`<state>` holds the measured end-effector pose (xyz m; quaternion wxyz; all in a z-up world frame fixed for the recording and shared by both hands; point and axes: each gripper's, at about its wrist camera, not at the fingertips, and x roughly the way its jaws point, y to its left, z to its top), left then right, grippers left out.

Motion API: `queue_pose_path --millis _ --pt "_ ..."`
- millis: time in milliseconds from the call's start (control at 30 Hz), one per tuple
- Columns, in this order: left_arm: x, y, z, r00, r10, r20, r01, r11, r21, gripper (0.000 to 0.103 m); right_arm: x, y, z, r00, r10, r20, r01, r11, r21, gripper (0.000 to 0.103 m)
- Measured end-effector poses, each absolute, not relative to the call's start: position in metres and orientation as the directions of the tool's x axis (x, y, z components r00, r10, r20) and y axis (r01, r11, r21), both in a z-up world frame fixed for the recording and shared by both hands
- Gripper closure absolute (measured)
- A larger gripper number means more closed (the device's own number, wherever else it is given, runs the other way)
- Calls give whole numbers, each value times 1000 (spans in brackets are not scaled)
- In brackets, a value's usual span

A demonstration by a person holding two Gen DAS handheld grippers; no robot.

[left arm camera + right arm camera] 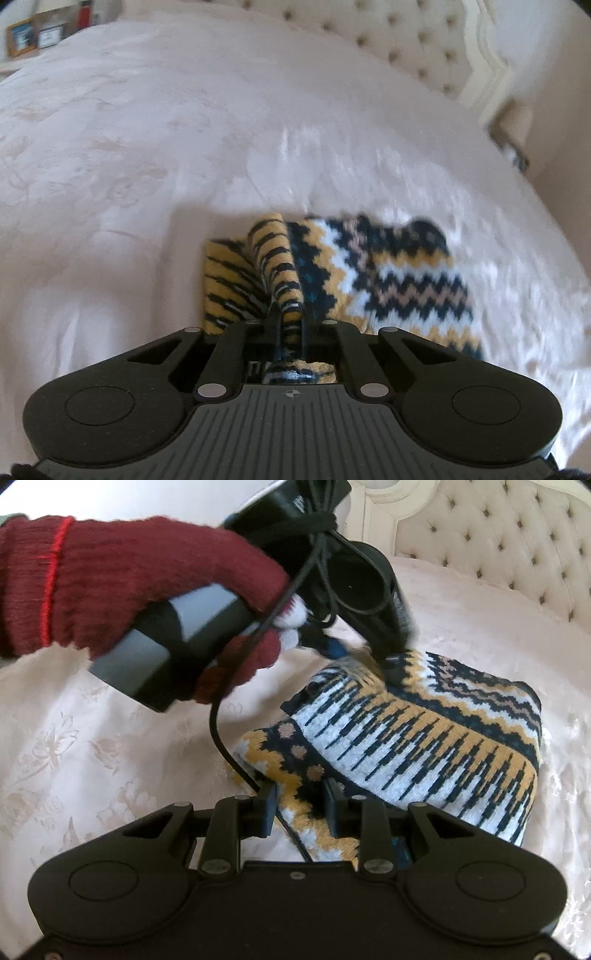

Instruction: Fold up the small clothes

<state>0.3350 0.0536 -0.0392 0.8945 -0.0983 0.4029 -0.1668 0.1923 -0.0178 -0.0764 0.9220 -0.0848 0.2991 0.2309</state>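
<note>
A small knitted garment (424, 731) with yellow, white and dark navy zigzag pattern lies partly folded on the pale bedspread (92, 760). It also shows in the left wrist view (388, 273). My left gripper (290, 310) is shut on a fold of the garment's edge. In the right wrist view the left gripper (388, 661), held by a hand in a maroon glove (147, 579), pinches the far edge. My right gripper (301, 794) has its jaws around the near edge of the garment, with cloth between them.
A cream tufted headboard (498, 542) stands behind the bed, also in the left wrist view (417, 37). A shelf with picture frames (33, 35) and a red bottle is at far left. A black cable (221, 738) hangs from the left gripper.
</note>
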Motion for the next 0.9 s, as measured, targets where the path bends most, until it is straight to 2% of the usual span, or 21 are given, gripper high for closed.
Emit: queue_pose_path --millis 33,67,167,267,333,400,433,467,500,533,567,600,667,900 --pt "330 56 -34 642 -375 -668 219 925 -309 95 189 -18 -75 718 372 -588 -479 877 -30 71" --pt "324 59 -29 662 -373 -650 226 926 -302 95 186 -18 -72 725 376 -577 -485 874 -40 93" --pt "312 71 -25 671 -376 -639 233 925 -300 95 172 -17 -59 745 401 -533 -504 862 -55 92" --pt "315 81 -45 630 -346 -696 175 936 -307 95 174 -10 -63 726 399 -559 -515 855 -59 91" --pt "317 86 -62 606 -342 -718 142 935 -325 93 183 -6 -74 674 401 -621 -532 846 -31 85" --pt "315 85 -68 614 -327 -718 134 940 -314 87 182 -5 -80 662 397 -635 -534 845 -29 82" --pt "314 84 -67 621 -313 -718 131 945 -299 78 181 -7 -79 662 402 -633 -534 845 -21 78" --pt "313 86 -66 623 -311 -718 130 946 -296 72 178 -10 -77 653 417 -632 -537 843 1 65" --pt "313 88 -64 622 -319 -715 131 943 -306 71 176 -15 -73 651 431 -625 -535 844 25 49" --pt "311 93 -60 623 -331 -709 131 937 -323 67 174 -20 -70 655 439 -616 -530 847 40 44" --pt "308 97 -55 631 -332 -701 124 935 -332 58 171 -25 -66 662 442 -606 -522 851 51 40" --pt "306 101 -51 640 -329 -695 119 935 -334 53 167 -30 -62 669 444 -597 -513 856 62 40" --pt "296 110 -40 660 -337 -671 125 930 -345 36 160 -42 -55 679 446 -583 -487 868 97 39" --pt "258 124 -31 641 -412 -647 169 899 -404 23 155 -96 -44 739 416 -530 -340 909 241 25"
